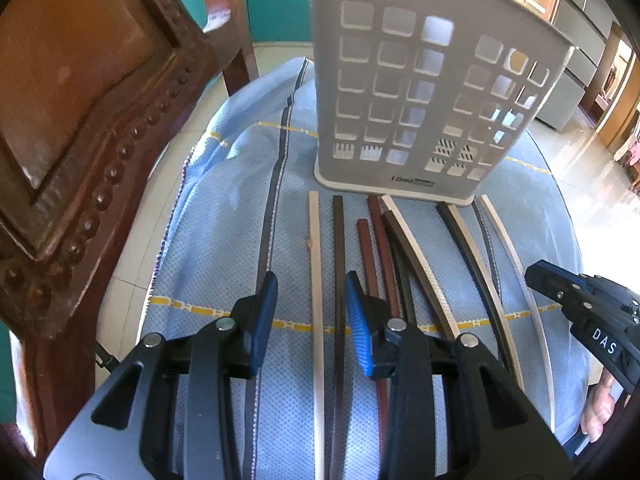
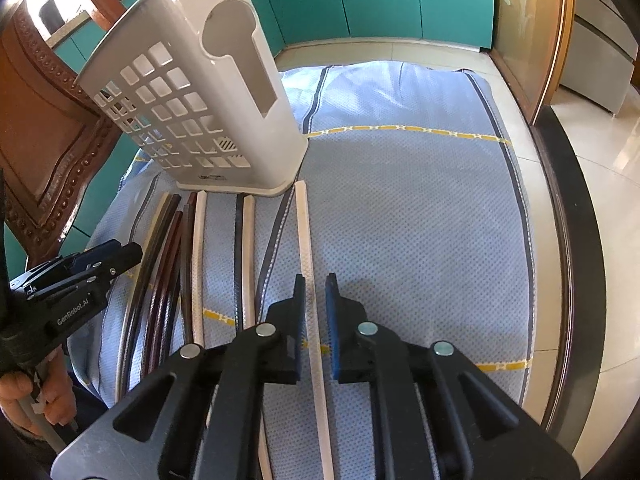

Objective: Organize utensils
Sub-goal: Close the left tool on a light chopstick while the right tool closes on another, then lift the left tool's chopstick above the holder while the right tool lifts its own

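Note:
A pale grey perforated utensil holder (image 1: 420,100) (image 2: 192,112) stands upright at the far end of a blue cloth (image 1: 224,240) (image 2: 400,220). Several chopsticks lie side by side in front of it, in cream, black and red-brown. My left gripper (image 1: 311,284) is open low over the cloth. A cream chopstick (image 1: 316,272) and a black chopstick (image 1: 339,260) lie between its blue pads, untouched. My right gripper (image 2: 315,280) straddles a separate cream chopstick (image 2: 303,224) that rests on the cloth, and a gap shows beside the pads. Each view shows the other gripper at its edge (image 1: 536,276) (image 2: 132,252).
A carved wooden chair (image 1: 80,120) (image 2: 40,140) stands close on the left of the holder. A dark edge band (image 2: 568,240) runs right of the cloth, with tiled floor beyond. A wooden door frame (image 2: 532,40) and a teal wall (image 2: 360,0) lie behind.

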Available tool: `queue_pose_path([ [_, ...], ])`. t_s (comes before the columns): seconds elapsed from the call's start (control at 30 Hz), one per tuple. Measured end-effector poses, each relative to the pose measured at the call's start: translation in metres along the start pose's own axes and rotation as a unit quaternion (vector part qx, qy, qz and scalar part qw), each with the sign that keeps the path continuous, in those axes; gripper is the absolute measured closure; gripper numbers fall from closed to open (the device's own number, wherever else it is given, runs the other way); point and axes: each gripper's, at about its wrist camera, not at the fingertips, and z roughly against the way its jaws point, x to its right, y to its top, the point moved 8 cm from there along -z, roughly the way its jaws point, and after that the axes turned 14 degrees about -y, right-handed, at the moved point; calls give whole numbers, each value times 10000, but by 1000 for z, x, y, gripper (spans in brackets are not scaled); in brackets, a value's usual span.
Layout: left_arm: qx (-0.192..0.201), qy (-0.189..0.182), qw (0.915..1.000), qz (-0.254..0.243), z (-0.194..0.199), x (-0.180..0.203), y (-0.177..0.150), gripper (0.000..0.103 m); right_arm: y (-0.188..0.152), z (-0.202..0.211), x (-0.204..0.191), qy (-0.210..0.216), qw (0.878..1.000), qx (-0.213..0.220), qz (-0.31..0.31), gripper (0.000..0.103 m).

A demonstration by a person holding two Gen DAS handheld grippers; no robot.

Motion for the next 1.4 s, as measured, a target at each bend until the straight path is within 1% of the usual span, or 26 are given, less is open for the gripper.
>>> queue_pose_path([
  [0.17,-100,73,9999,80,-6,-10,0,68,0,-1,-4,-6,10000,-14,63,85],
  [0.2,-88,98,9998,115,-8,-13,1,69,-1,-2,-5,-7,10000,-17,81,84],
  [0.27,-131,146,9997,143,-13,-16,3,75,-2,-3,-8,-19,9999,-29,131,84],
  [0.33,-135,145,9996,193,-17,-19,5,76,-3,-4,-9,-43,9998,-29,170,83],
  [0.47,-150,269,9995,18,-17,-18,7,76,-3,-5,-11,-130,9995,48,293,83],
  [0.57,-171,303,9994,-21,-17,-17,8,76,-4,-5,-18,-212,9982,163,545,75],
  [0.6,-173,302,9994,-15,-17,-18,9,76,-4,-5,-21,-280,9972,225,650,73],
  [0.67,-176,317,9993,-15,-18,-16,10,77,-4,-5,-24,-413,9955,322,793,73],
  [0.7,-173,263,9995,13,-17,-16,10,83,-4,-6,-25,-455,9950,348,824,81],
  [0.73,-170,199,9997,34,-19,-9,11,87,-3,-7,-25,-511,9944,370,843,93],
  [0.77,-163,179,9997,41,-18,-8,11,91,-2,-7,-24,-504,9947,370,818,96],
  [0.8,-153,227,9996,13,-18,-8,10,96,-2,-7,-24,-432,9955,355,766,97],
  [0.87,-123,232,9997,-5,-19,-3,8,96,-1,-6,-22,-242,9972,325,622,97],
  [0.93,-26,144,9999,59,-12,-3,7,96,3,2,-21,-186,9969,461,610,97],
  [1.03,335,-4,9994,79,15,-3,9,96,9,26,-19,33,9956,764,537,97],
  [1.17,880,-235,9958,-8,61,4,13,96,18,80,-11,490,9882,1397,393,97],
  [1.27,1363,-410,9897,-146,105,18,14,96,20,120,-3,881,9790,1813,319,97],
  [1.33,1596,-498,9858,-184,124,25,20,96,18,143,3,1036,9721,2082,301,97],
  [1.4,1899,-525,9802,-205,148,33,20,96,15,163,8,1159,9656,2315,234,97],
])
